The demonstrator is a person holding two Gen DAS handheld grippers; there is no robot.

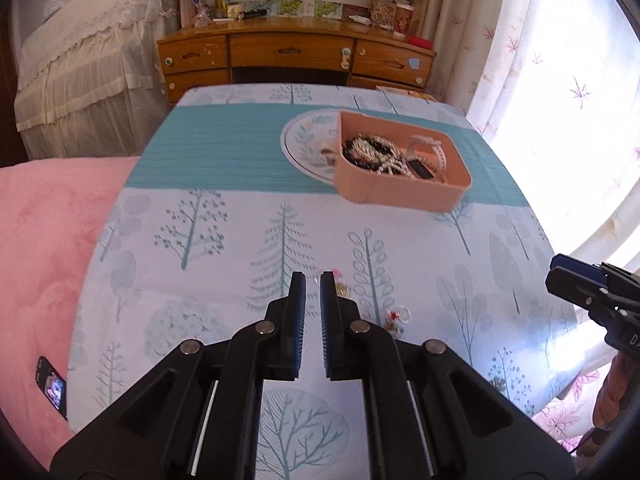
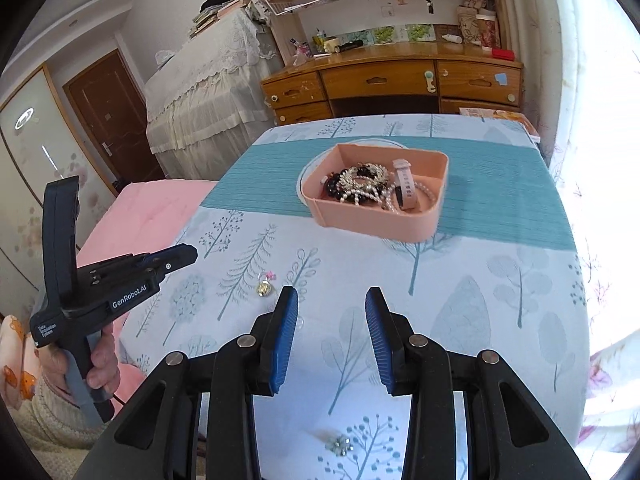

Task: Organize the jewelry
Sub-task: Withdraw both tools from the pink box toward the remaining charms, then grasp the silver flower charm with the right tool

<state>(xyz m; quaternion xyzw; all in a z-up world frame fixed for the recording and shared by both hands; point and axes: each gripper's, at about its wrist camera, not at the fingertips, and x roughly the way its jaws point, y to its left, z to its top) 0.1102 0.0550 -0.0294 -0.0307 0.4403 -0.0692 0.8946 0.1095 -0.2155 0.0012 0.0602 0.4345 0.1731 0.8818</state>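
Note:
A pink box [image 1: 404,194] [image 2: 376,222] holds bead bracelets, pearl strands and a pink watch [image 2: 403,184]; it rests partly on a white patterned plate [image 1: 304,144]. My left gripper [image 1: 313,280] hovers low over the tablecloth, jaws nearly closed with a narrow gap and nothing in them. A small gold trinket with a pink bit [image 1: 340,285] [image 2: 265,286] lies just right of its tips. Another small piece [image 1: 396,318] lies further right. My right gripper [image 2: 331,298] is open and empty above the cloth. A small sparkly piece [image 2: 338,444] lies under it.
The table [image 1: 200,240] has a tree-print cloth with a teal band. A pink blanket [image 1: 44,232] and a phone [image 1: 52,388] lie to the left. A wooden desk [image 1: 296,52] stands behind. A curtained window [image 1: 560,80] is on the right.

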